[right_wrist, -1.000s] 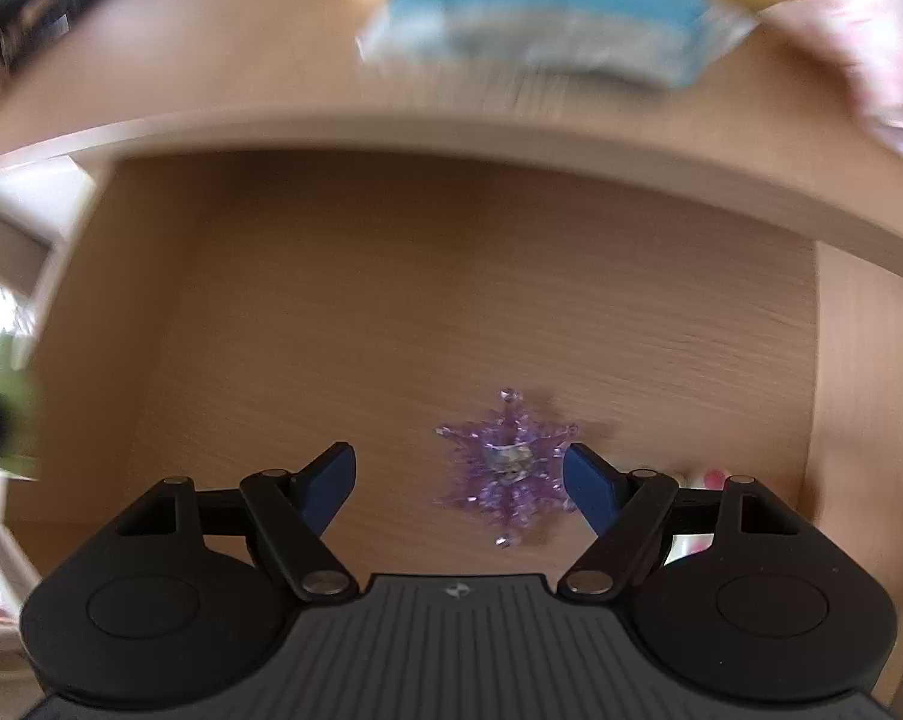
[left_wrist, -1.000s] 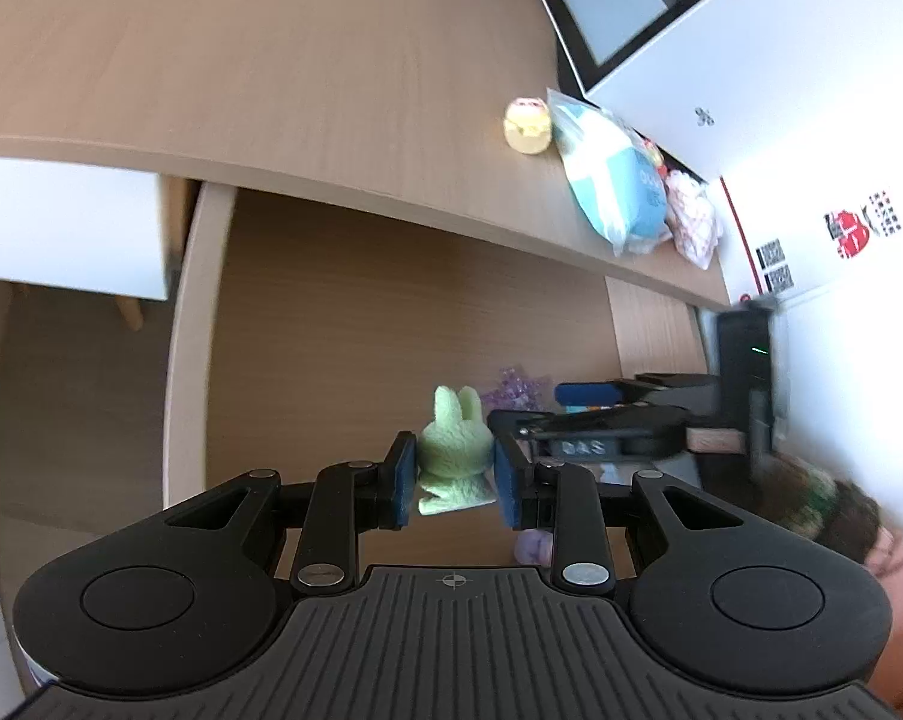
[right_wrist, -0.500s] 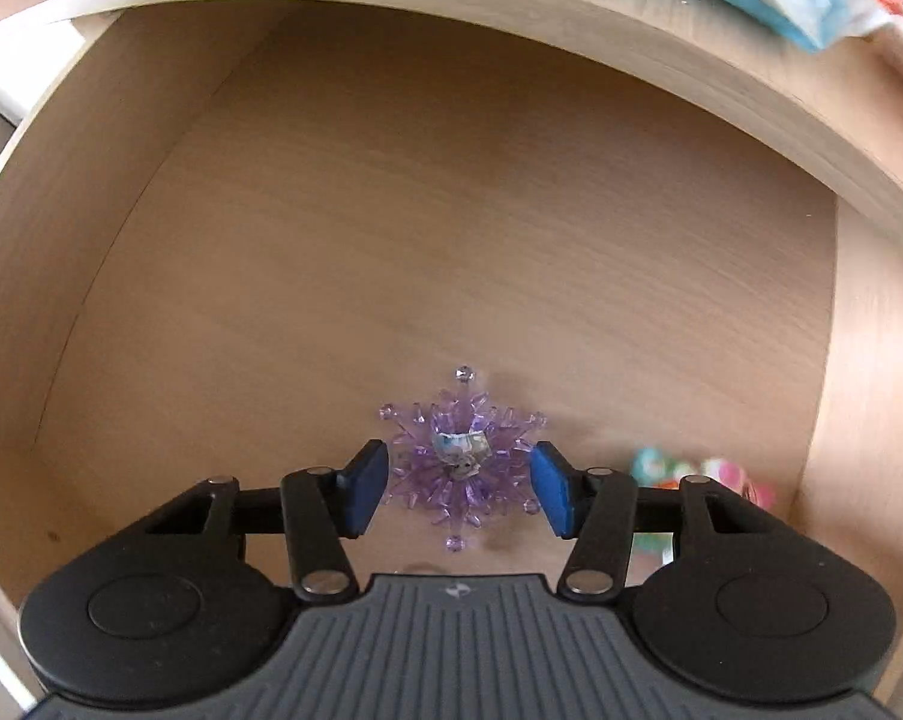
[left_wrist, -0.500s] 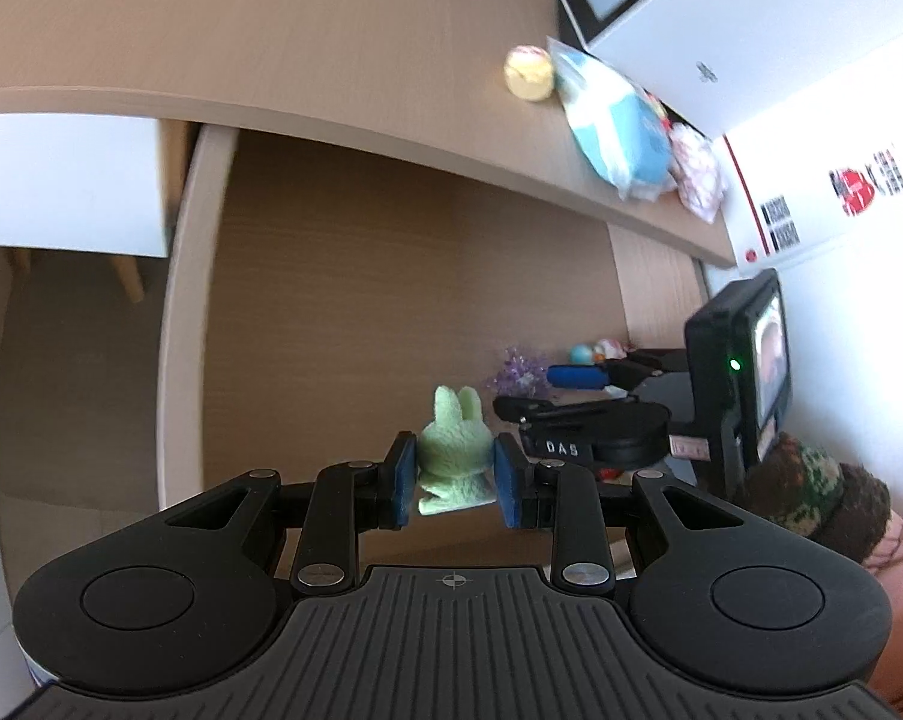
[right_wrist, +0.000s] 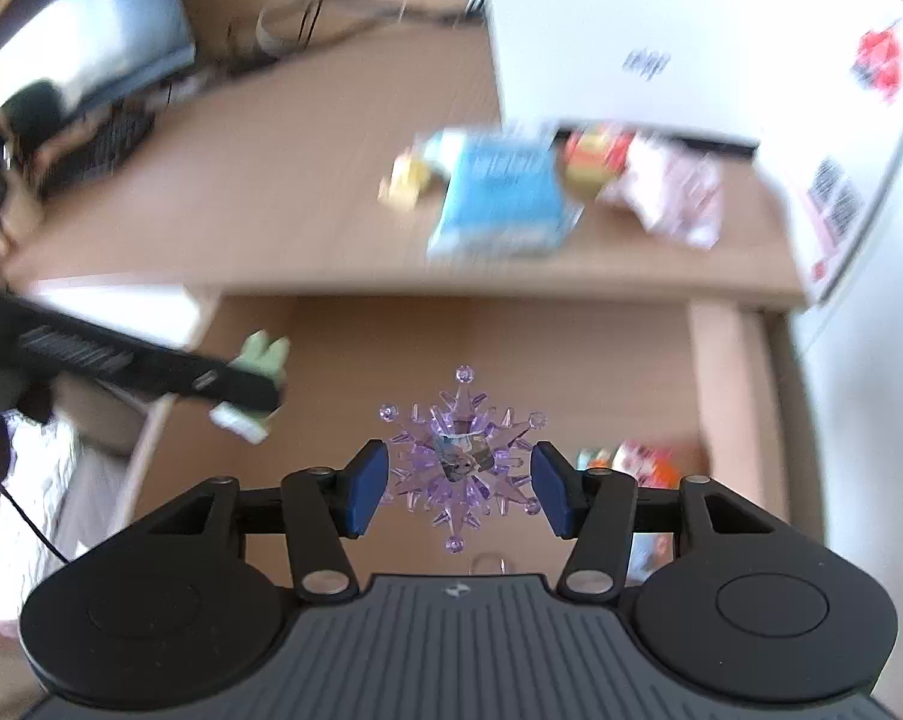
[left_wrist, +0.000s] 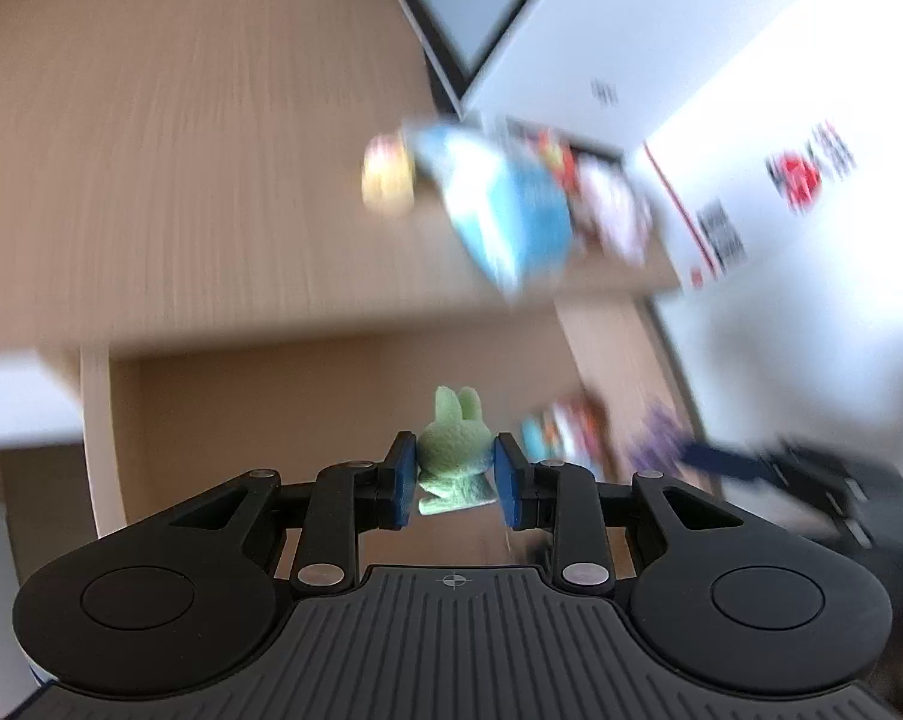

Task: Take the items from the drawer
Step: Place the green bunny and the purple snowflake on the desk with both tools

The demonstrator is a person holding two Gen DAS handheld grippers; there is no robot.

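The left hand-held gripper is clamped on a small green fuzzy rabbit figure, and the right hand-held gripper grips a purple translucent spiky snowflake ornament; both are above the open light wooden drawer, below the wooden counter edge.

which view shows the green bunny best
The left wrist view: the bunny sits sharp and centred in the left gripper. The right wrist view shows it small, blurred and partly hidden.
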